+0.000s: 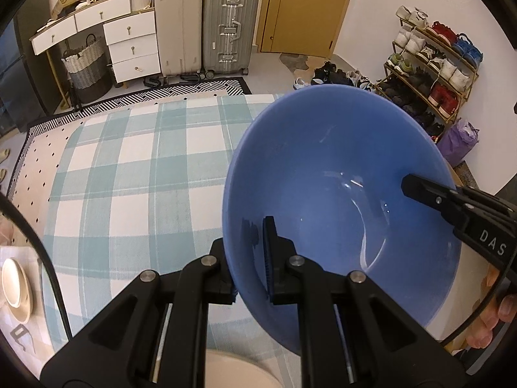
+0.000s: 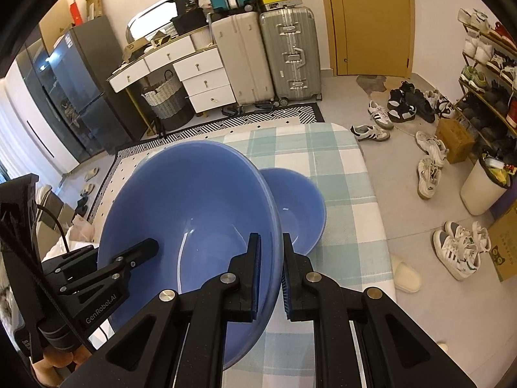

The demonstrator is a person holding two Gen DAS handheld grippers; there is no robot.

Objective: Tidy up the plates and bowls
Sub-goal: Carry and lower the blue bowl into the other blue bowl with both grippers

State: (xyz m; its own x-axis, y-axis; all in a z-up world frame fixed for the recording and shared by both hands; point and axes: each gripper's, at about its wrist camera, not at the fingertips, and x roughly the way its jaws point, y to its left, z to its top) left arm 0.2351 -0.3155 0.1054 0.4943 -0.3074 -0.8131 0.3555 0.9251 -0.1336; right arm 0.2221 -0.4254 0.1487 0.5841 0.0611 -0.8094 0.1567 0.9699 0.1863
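Note:
A large blue bowl [image 1: 339, 200] is held above the checked tablecloth [image 1: 135, 168], tilted, by both grippers. My left gripper [image 1: 250, 258] is shut on its left rim, one finger inside and one outside. My right gripper [image 2: 271, 278] is shut on the opposite rim; it also shows in the left wrist view [image 1: 429, 194]. In the right wrist view the large bowl [image 2: 194, 213] fills the middle, and a smaller blue bowl [image 2: 300, 207] stands on the cloth just behind and below it. A cream plate [image 1: 16, 287] lies at the far left.
The table edge [image 2: 371, 194] runs along the right, with floor, loose shoes [image 2: 429, 168] and a white bin [image 2: 484, 187] beyond. A shoe rack [image 1: 429, 74], suitcases [image 1: 229, 29] and a white dresser [image 1: 129, 42] stand at the back. A cream object [image 1: 239, 368] sits under the left gripper.

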